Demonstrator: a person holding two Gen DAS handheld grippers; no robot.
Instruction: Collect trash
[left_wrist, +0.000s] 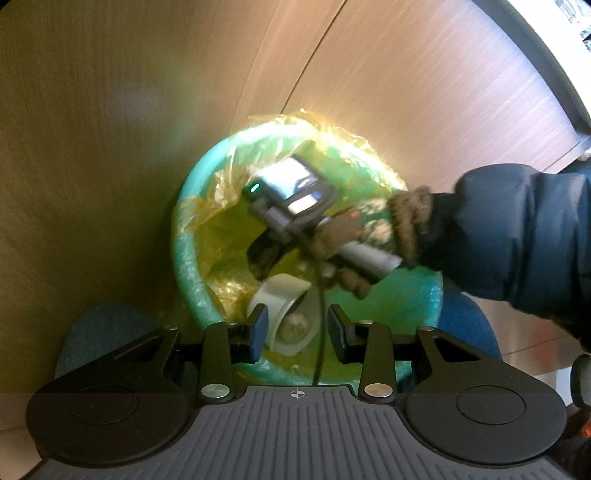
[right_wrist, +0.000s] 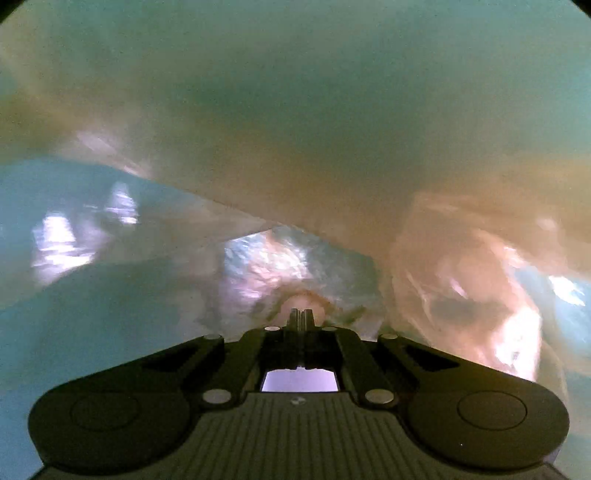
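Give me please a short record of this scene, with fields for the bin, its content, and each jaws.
bin: round green plastic bin lined with a yellow plastic bag, standing by a wooden wall
content: white paper cup lying inside
left gripper: above the bin, jaws open, empty
right gripper: lowered inside the bag, jaws shut
hand: gloved, dark sleeve

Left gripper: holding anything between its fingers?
No. The left gripper stands open above the green bin, nothing between its pads.

Wood-grain cabinet panels (left_wrist: 110, 147) with a seam, blue chair seat (left_wrist: 469, 325), pale floor (left_wrist: 532, 362)
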